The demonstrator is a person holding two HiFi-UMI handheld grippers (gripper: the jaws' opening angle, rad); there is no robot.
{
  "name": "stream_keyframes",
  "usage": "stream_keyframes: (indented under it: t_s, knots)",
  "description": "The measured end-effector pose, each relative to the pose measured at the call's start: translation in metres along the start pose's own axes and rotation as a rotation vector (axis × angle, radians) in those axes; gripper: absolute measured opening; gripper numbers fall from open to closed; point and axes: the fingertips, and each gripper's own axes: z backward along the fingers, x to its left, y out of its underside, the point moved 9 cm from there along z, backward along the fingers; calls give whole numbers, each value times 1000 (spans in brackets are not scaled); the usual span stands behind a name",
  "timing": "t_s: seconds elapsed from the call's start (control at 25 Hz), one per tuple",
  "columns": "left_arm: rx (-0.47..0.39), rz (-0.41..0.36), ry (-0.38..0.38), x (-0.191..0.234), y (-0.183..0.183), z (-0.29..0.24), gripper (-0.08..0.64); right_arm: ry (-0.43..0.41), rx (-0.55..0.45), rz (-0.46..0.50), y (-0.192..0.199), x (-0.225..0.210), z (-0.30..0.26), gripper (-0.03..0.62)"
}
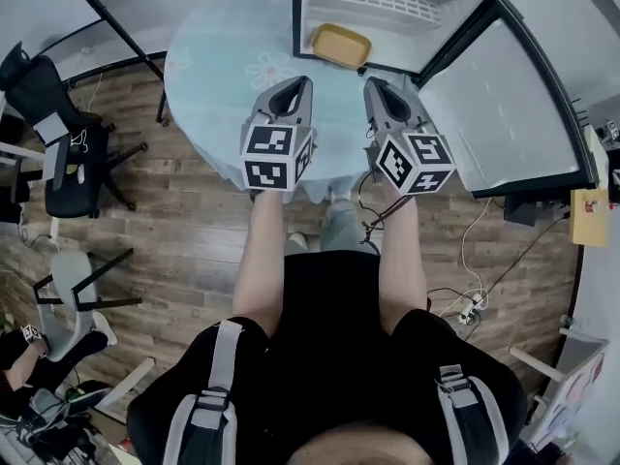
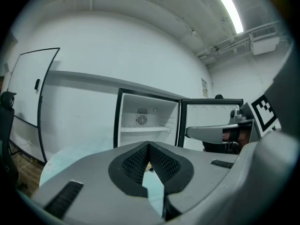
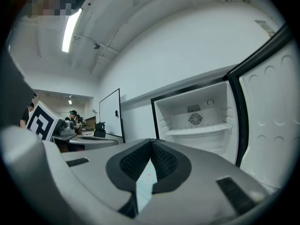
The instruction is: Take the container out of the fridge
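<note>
Shallow yellow container [image 1: 340, 45], upright, at mouth of open fridge [image 1: 407, 3].

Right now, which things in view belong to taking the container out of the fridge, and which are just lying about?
Job in hand:
- shallow yellow rectangular container
- small white fridge, door open
- left gripper and right gripper, fingers shut, empty

Lying about:
- black office chair
- white power strip on the wooden floor
- whiteboard

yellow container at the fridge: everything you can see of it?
The shallow yellow container, plastic by the look, is rectangular with rounded corners, open-topped and apparently empty. It sits upright, turned slightly askew, at the near left corner of the small open fridge's mouth; whether on the fridge floor or the pale blue tablecloth is unclear. Neither the left gripper nor the right gripper touches it.
</note>
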Motion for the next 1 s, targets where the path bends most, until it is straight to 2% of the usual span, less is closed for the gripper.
stream_keyframes:
  t_s: [0.2, 0.36, 0.44, 0.72, 0.76, 0.84, 1.0]
  knots:
    - [120, -127, 70, -13, 20, -63, 8, 21, 46, -33, 16, -50, -19, 5]
    - [155, -182, 102, -22, 23, -104, 8, 139, 52, -91, 21, -120, -25, 5]
    - [173, -225, 103, -22, 22, -121, 8, 167, 74, -52, 21, -138, -32, 5]
    - [290, -422, 65, -1, 43, -168, 23, 45, 157, 109, 30, -142, -80, 6]
    - [296, -441, 74, 1, 46, -172, 25, 36, 177, 125, 35, -143, -86, 6]
    - [310, -483, 106, 4, 51, -179, 70, 4, 222, 155, 43, -145, -98, 58]
    - [367, -597, 161, 14, 65, -199, 102, -55, 309, 239, 59, -149, -126, 89]
